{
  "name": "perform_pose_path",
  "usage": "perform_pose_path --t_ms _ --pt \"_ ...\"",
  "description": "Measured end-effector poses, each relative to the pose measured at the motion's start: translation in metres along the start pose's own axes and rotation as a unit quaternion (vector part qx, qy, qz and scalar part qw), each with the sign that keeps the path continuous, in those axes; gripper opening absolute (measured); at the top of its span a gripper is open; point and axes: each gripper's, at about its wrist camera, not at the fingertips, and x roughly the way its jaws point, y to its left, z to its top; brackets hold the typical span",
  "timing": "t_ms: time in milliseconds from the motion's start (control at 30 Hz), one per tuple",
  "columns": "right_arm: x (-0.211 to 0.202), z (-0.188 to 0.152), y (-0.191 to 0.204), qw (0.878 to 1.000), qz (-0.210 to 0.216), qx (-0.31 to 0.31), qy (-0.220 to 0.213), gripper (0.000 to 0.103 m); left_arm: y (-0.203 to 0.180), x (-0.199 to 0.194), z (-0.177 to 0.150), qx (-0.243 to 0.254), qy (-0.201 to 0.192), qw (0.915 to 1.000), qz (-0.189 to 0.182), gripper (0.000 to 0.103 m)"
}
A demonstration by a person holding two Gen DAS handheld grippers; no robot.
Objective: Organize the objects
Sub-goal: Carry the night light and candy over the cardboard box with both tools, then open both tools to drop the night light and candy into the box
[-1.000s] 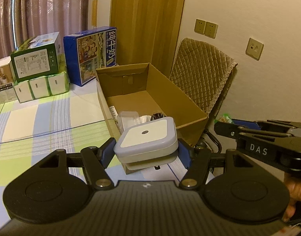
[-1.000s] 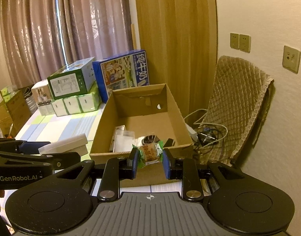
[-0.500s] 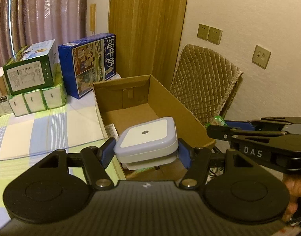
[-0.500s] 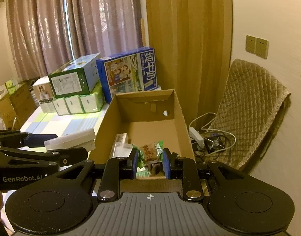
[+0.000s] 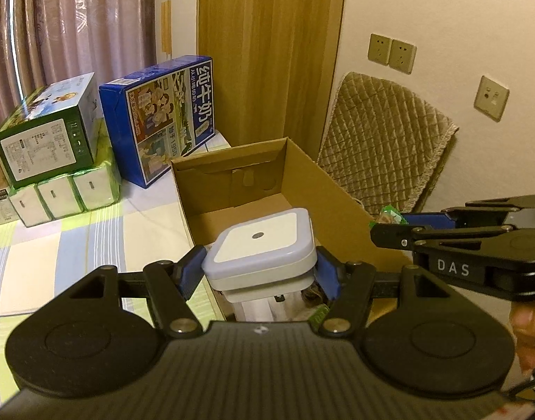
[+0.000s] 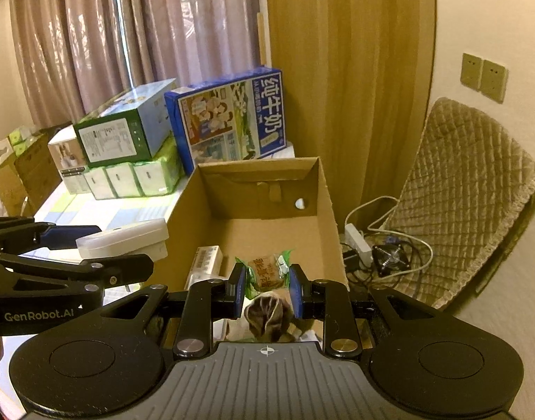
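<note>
My left gripper is shut on a white square night light, held over the near left part of an open cardboard box. My right gripper is shut on a green-edged snack packet, held above the box near its front. The left gripper with the night light shows at the left of the right wrist view; the right gripper's fingers and the packet's green tip show at the right of the left wrist view. Inside the box lie a white carton and a brown pouch.
A blue milk carton box, a green box and white tissue packs stand at the back of the checked tablecloth. A quilted chair back, a power strip with cables and a small fan sit right of the box.
Both grippers have moved forward and up over the box, each still holding its item. The box now lies closer and lower in both views.
</note>
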Motion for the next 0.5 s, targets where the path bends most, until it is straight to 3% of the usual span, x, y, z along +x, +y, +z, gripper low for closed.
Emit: perform_pose_path --t_ms 500 --pt "0.054 0.023 -0.016 0.999 0.008 0.014 0.030 0.023 0.018 0.051 0.019 0.006 0.021 0.9997 0.003 0.062"
